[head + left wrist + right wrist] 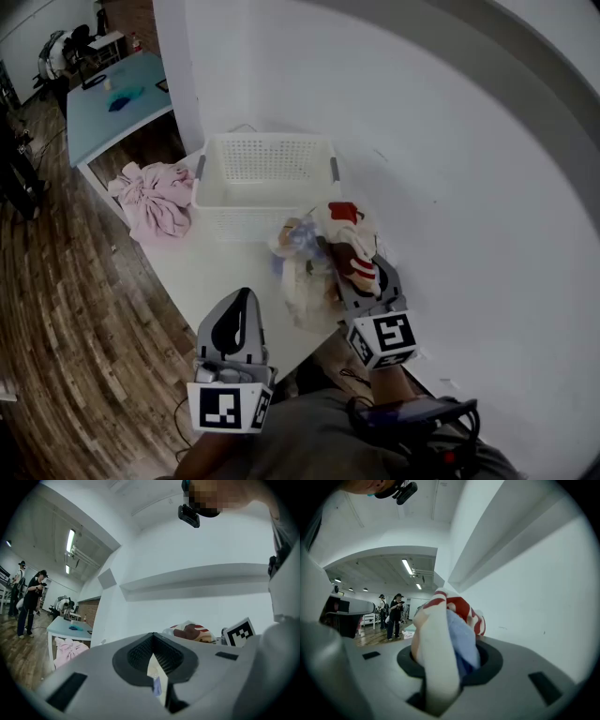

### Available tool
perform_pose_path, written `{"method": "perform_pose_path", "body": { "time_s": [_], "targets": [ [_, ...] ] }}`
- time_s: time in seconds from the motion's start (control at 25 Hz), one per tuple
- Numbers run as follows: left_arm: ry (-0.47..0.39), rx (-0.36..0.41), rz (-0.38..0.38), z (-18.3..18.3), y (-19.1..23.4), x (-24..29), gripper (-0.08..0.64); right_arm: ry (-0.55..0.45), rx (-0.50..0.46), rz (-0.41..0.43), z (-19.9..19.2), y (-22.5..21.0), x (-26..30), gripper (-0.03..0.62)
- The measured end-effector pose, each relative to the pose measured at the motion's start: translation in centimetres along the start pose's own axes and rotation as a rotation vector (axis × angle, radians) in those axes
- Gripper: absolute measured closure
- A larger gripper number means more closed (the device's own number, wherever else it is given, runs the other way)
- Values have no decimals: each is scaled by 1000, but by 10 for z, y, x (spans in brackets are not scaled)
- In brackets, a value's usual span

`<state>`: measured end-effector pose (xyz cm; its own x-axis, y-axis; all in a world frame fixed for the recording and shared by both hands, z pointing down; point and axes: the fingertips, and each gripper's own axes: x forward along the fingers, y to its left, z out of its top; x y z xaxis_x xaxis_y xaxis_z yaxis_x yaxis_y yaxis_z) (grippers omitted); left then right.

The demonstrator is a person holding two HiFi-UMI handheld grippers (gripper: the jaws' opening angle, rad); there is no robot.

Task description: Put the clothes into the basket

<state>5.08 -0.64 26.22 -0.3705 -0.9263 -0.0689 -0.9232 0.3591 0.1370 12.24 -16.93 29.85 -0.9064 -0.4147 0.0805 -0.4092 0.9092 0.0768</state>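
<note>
**Head view: a bundle held up in front of the basket, a pink heap waiting**

The right gripper (349, 274) was clamped on a bundle of clothes (323, 246), a mix of red-and-white striped, blue and cream cloth. The right gripper view showed why the hold looked secure: the cloth (446, 620) was bunched thick between the jaws and filled the gap, so the jaws stood partly apart but pressed on fabric from both sides. The bundle hung on the near side of the white basket (267, 141), its top about level with the near wall and its lower folds trailing toward the table (211, 272). That height probably served to carry the loose ends over the wall rather than drag them against it.

The left gripper (241, 298) was held well short of the basket, with nothing gripped. In the left gripper view its jaws met at the tips (152, 635), and only a sliver of cloth colour showed past them. It seemed to be kept back so as not to get in the way.

The basket looked empty. More pink clothes (155, 202) lay heaped on the table, touching the basket's left wall, so the task appeared to be at an early stage.
</note>
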Motion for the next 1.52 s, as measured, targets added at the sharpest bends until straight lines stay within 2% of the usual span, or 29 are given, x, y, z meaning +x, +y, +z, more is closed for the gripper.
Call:
{"method": "perform_pose_path", "body": {
  "time_s": [0.24,0.48,0.76,0.92,1.08,1.2,1.28,1.36,1.52],
  "targets": [
    [-33,17,27,8,2,-5,552,-62,-6,21,24,2,4,440],
    [-58,33,66,28,18,15,552,-119,-24,54,64,-4,41,440],
    [-90,50,157,43,47,33,552,-194,-48,93,106,-13,87,440],
    [-82,48,205,45,61,48,552,-202,-65,123,118,-18,116,440],
    [-44,30,257,36,74,64,552,-143,-54,163,104,-25,148,437],
    [-2,12,294,21,87,77,552,-46,-61,187,75,-28,178,421],
    [20,-1,311,9,94,85,552,55,-67,206,49,-30,200,369],
    [42,-13,319,-2,97,92,552,153,-54,239,27,-31,215,246],
    [67,-24,316,-15,97,104,552,226,-64,246,4,-40,223,229]
  ]
}}
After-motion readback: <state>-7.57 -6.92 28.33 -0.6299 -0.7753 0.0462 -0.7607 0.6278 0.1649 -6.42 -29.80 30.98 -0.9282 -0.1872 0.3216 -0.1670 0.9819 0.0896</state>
